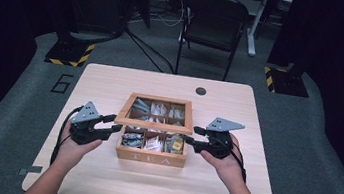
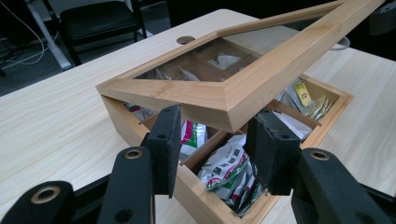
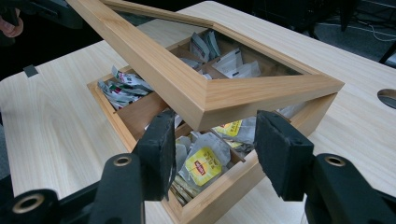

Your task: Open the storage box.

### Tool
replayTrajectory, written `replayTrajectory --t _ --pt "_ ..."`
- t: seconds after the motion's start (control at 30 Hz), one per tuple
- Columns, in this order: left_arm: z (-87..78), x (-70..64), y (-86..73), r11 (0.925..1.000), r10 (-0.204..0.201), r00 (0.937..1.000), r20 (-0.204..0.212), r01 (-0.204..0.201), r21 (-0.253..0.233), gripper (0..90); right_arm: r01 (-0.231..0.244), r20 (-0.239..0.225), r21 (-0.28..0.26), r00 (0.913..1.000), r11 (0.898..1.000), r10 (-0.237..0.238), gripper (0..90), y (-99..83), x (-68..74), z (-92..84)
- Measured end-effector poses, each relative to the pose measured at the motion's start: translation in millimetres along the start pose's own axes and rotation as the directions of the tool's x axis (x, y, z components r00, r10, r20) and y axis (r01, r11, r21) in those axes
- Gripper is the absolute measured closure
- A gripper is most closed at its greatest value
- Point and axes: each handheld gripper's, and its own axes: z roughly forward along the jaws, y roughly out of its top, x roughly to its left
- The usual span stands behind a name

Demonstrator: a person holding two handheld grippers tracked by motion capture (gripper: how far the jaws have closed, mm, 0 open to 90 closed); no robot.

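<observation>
The wooden tea box (image 1: 152,147) sits in the middle of the counter (image 1: 106,81). Its lid (image 1: 154,124), a wood frame with a glass pane, is lifted at the front and tilts up toward the back. Under it lie tea bags (image 3: 204,164) in small compartments. The front ones show well; the back ones are seen through the glass and are hard to make out.

The left hand-held gripper (image 1: 115,124) is at the lid's front left corner. In the left gripper view, its jaws stand one on each side of that corner (image 2: 219,105). I cannot tell if the pads touch the wood.

The right hand-held gripper (image 1: 192,136) is at the front right corner. In the right gripper view, its jaws stand apart with the corner (image 3: 205,100) between them, and gaps show on both sides, so it is open and not squeezing.

The raised lid blocks the way to the back compartments. Nothing else stands on the counter near the box. A round hole (image 1: 201,91) is near the far edge.

Beyond the counter is a black chair (image 1: 213,22), with cables (image 1: 143,48) on the floor and yellow-striped stand bases (image 1: 70,53) at the sides. The room behind is dark.
</observation>
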Motion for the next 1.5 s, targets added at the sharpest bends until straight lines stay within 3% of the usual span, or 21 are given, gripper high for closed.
replayTrajectory --t 0.3,0.7,0.97,1.5 --pt "-0.9 5.9 12.4 0.9999 -0.002 1.0 0.006 0.002 -0.017 56.3 0.055 0.035 0.014 0.9978 0.998 -0.056 46.1 9.3 -5.3 5.4" --pt "-0.6 9.6 21.6 0.9997 0.015 0.9999 -0.001 -0.015 -0.021 56.3 0.081 0.056 -0.023 0.9952 0.996 -0.08 47.1 24.8 -8.5 7.0" --pt "0.8 14.7 27.8 0.9991 -0.004 1.0 0.008 0.005 -0.042 55.6 0.071 0.046 -0.034 0.9966 0.997 -0.069 48.3 33.1 -11.7 4.5" --pt "12.0 22.3 38.9 0.9986 0.018 0.9995 -0.025 -0.019 -0.049 53.6 0.037 0.033 -0.046 0.9988 0.998 -0.036 49.5 47.0 -18.7 2.6"
